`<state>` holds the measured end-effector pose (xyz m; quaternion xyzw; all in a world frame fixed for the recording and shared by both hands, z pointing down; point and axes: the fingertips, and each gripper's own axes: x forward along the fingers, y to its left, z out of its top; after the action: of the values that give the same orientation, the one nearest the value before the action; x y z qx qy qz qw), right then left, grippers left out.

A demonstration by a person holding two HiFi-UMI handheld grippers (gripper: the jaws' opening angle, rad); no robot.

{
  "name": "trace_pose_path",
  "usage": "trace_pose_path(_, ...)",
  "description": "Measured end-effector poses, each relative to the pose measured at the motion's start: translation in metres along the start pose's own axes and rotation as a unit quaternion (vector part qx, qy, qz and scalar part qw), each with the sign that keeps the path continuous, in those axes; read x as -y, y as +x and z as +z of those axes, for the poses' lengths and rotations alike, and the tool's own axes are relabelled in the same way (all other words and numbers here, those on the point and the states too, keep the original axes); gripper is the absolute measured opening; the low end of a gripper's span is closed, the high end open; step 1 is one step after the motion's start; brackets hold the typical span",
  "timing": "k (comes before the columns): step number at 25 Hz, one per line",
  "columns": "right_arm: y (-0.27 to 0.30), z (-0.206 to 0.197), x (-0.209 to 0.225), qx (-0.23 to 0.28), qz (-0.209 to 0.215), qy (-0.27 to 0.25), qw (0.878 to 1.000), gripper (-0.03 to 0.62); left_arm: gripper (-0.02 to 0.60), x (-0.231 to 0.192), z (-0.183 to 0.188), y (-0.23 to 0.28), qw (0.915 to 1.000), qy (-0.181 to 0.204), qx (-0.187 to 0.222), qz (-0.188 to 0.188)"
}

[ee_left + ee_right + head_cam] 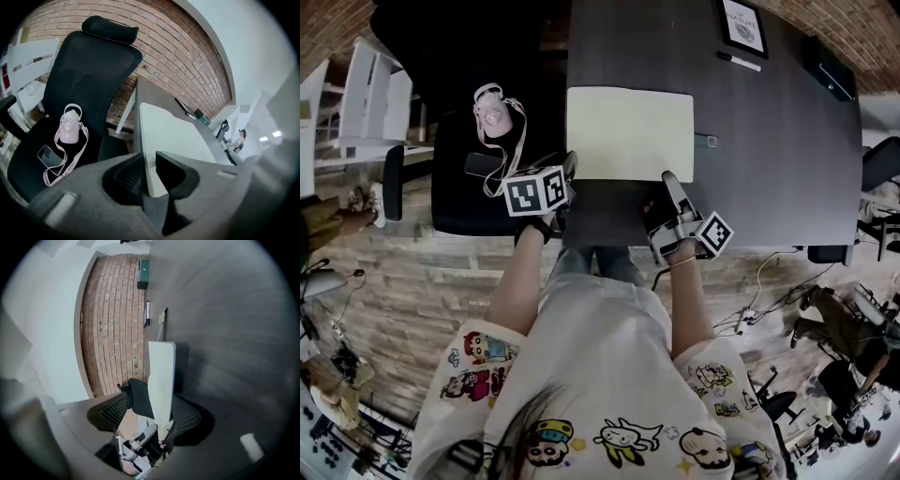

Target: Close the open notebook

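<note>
Table (778, 150): dark matte slab, bare to the right of the notebook (628, 131) | chair (455, 202): black mesh, beside the table's left edge | notebook: flat cream rectangle, flush with that edge, near the front | left gripper (150, 176): jaws narrow, pinching the notebook's near-left corner | right gripper (152, 411): jaws wide, near-right corner between them, unpressed

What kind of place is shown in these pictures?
Probably an office or a shared workspace. A dark desk stands next to a black mesh office chair, and a brick wall runs behind them.
</note>
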<state>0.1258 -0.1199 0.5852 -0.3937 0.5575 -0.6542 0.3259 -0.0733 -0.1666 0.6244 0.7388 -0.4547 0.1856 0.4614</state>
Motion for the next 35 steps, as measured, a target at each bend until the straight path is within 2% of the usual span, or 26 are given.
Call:
trace_pose_path(5,0.003,0.009,0.002,-0.019,-0.019,-0.072,0.997,0.274,0.081,-0.003,-0.001,0.001,1.0,0.0,-0.003,-0.007)
trace_pose_path(13,0.009,0.007,0.014,-0.026,-0.036,-0.05,0.998,0.184,0.08,0.001,-0.005,0.002,1.0,-0.008,-0.003,-0.003)
trace_pose_path(16,0.002,0.011,0.018,-0.024,-0.049,-0.053,0.997,0.179,0.078,0.006,-0.011,0.005,0.9999,-0.012,-0.007,-0.004)
trace_pose_path(21,0.026,-0.001,0.016,-0.056,-0.043,-0.071,0.995,0.155,0.078,0.0,0.002,0.002,0.9999,-0.01,-0.004,-0.013)
trace_pose_path(24,0.031,-0.007,0.02,-0.063,-0.06,-0.085,0.992,0.128,0.078,-0.002,0.0,-0.001,0.9998,-0.016,-0.001,-0.012)
trace_pose_path(27,0.028,-0.006,0.025,-0.061,-0.083,-0.098,0.99,0.04,0.078,-0.001,0.0,0.0,0.9998,-0.017,0.001,-0.012)
trace_pose_path(32,0.029,-0.009,0.027,-0.062,-0.089,-0.123,0.986,0.026,0.078,-0.005,-0.001,0.001,0.9997,-0.021,0.001,-0.013)
trace_pose_path(35,0.029,-0.011,0.018,-0.069,-0.088,-0.163,0.98,0.023,0.078,-0.006,-0.001,0.001,0.9996,-0.024,0.003,-0.012)
